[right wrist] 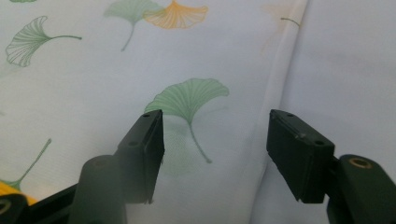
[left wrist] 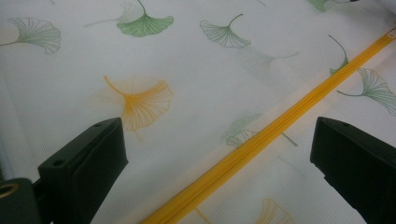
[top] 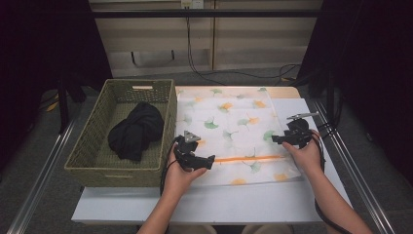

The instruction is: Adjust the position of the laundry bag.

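A white mesh laundry bag printed with ginkgo leaves lies flat on the table, an orange zipper running across its near part. My left gripper hovers over the bag's near left, by the zipper's left end. In the left gripper view its jaws stand wide open above the zipper, holding nothing. My right gripper sits at the bag's right edge. In the right gripper view it is open over a green leaf and the bag's edge, with only flat cloth below.
A woven green basket stands left of the bag and holds a bundled black garment. The white table shows bare along its near edge and at the right. Cables trail on the floor beyond the table.
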Motion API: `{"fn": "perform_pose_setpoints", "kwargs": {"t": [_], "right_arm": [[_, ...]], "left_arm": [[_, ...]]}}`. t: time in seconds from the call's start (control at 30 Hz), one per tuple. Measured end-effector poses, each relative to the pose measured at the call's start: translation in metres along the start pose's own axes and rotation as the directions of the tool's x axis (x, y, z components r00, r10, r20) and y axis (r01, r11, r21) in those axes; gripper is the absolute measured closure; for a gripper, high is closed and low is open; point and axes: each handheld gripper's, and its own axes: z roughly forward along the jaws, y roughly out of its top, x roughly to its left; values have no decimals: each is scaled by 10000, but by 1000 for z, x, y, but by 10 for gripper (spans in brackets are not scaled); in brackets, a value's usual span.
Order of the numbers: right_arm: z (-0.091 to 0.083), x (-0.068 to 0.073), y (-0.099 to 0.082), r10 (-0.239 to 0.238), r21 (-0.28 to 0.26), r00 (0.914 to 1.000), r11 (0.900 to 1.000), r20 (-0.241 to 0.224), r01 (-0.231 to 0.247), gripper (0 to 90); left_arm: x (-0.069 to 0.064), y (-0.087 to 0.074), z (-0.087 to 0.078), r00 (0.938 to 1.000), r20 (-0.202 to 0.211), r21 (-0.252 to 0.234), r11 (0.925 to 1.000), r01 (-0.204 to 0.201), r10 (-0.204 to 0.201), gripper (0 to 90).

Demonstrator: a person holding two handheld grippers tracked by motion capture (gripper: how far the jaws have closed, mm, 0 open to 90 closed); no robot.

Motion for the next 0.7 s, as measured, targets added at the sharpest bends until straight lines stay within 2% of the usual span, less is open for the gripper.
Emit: {"fn": "perform_pose_setpoints", "kwargs": {"t": [0.13, 0.23, 0.3, 0.37, 0.47, 0.53, 0.57, 0.6, 0.7], "right_arm": [[4, -4, 1, 63, 16, 9996, 10000, 265, -63, 463], [8, -8, 2, 292, 17, 9992, 9996, 289, -292, 488], [9, -10, 3, 309, 2, 9991, 9995, 276, -309, 496], [9, -11, 3, 333, 15, 9988, 9994, 362, -334, 511], [8, -14, 4, 388, 71, 9981, 9992, 470, -392, 540], [9, -15, 3, 493, 82, 9980, 9987, 387, -497, 565], [9, -16, 2, 442, 173, 9982, 9988, 416, -450, 580], [9, -16, 2, 442, 173, 9982, 9988, 416, -450, 580], [10, -17, 1, 382, 213, 9984, 9990, 411, -391, 611]], "left_arm": [[1, 0, 0, 10000, 35, -23, 10000, -32, 32, 36], [1, 1, 0, 10000, 40, -22, 10000, -54, 54, 36], [2, 1, -1, 9999, 30, 40, 9999, -136, 136, 37], [1, 1, -1, 10000, 10, -56, 10000, -6, 6, 37], [2, 1, -1, 10000, 5, -48, 10000, -14, 14, 38], [2, 1, -2, 10000, -21, 16, 10000, -76, 76, 38], [1, 1, -1, 10000, -30, -51, 10000, 11, -11, 39], [2, 1, -2, 9998, -33, 60, 9998, -183, 183, 39], [0, 1, -1, 9999, -25, -39, 9999, -109, 108, 38]]}}
